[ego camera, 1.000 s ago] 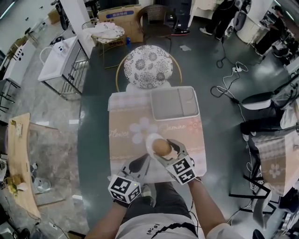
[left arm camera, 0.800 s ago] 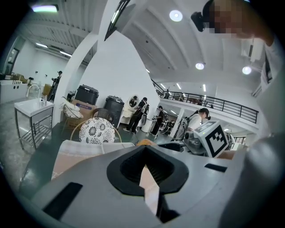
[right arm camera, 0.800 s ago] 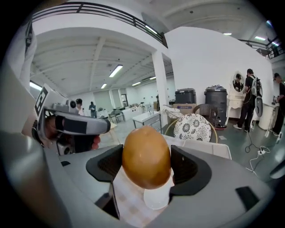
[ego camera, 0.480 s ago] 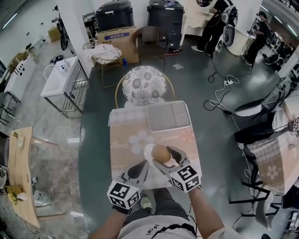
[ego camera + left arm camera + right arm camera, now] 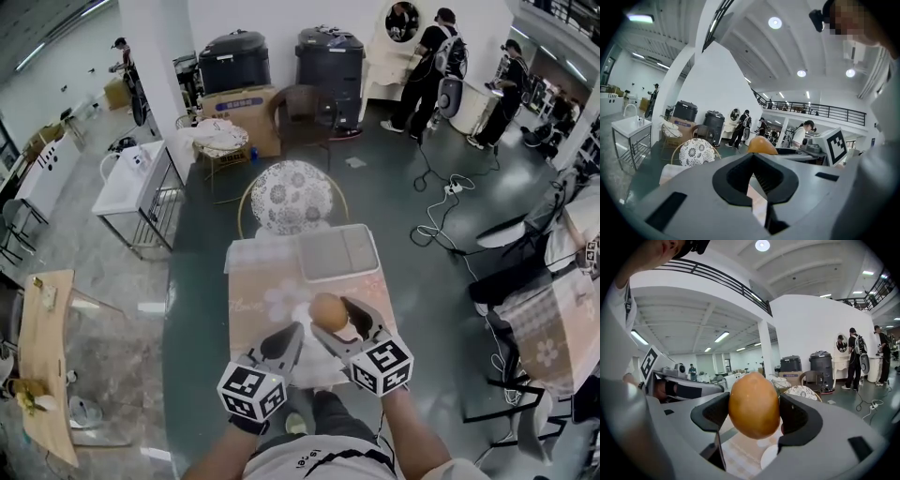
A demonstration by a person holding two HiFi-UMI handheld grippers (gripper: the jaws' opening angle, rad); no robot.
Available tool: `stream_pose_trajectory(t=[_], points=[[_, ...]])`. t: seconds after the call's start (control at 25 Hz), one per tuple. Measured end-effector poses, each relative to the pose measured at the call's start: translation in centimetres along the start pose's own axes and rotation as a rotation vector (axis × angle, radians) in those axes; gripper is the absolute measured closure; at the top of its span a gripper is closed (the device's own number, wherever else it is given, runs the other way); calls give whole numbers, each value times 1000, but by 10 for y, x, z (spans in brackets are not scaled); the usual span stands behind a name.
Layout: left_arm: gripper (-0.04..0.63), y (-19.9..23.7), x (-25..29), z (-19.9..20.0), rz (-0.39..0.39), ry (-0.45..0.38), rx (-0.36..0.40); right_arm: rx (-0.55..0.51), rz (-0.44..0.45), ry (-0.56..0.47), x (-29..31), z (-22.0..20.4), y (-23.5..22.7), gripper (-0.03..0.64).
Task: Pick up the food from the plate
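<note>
Right gripper view, food point(image 5: 753, 405) clamped between right tool point(image 5: 754, 414) jaws

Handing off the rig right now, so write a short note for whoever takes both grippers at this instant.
Right gripper: shut on the round brown food, which it holds in the air above the table.
Left gripper: shut, with nothing between its jaws, held beside the right one.
Plate: white, on the table below the lifted food.
Done: the food is gripped and off the plate.
Left: the pickup looks complete. Keep a firm grip, as the food looks round and smooth.
</note>
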State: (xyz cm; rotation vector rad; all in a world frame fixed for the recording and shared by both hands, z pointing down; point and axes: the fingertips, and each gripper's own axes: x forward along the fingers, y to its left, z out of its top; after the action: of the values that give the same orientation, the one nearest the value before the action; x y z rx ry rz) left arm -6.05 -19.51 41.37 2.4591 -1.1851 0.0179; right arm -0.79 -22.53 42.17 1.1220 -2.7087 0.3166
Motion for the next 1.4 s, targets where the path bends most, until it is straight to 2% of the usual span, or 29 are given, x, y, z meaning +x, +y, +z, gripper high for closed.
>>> stream_pose_trajectory(t=[0.44,1.08,1.4], points=[[591,-20,-31,27,-7,-54,49,-5,-9,-98,-30,33,39,298],[591,-43,-50,33,-30,-90,87,-19,-34,-132,-57,36,58,298],[591,-43,-52,30,-32,-84,81,-17,-29,-133,-57,33,62,298]])
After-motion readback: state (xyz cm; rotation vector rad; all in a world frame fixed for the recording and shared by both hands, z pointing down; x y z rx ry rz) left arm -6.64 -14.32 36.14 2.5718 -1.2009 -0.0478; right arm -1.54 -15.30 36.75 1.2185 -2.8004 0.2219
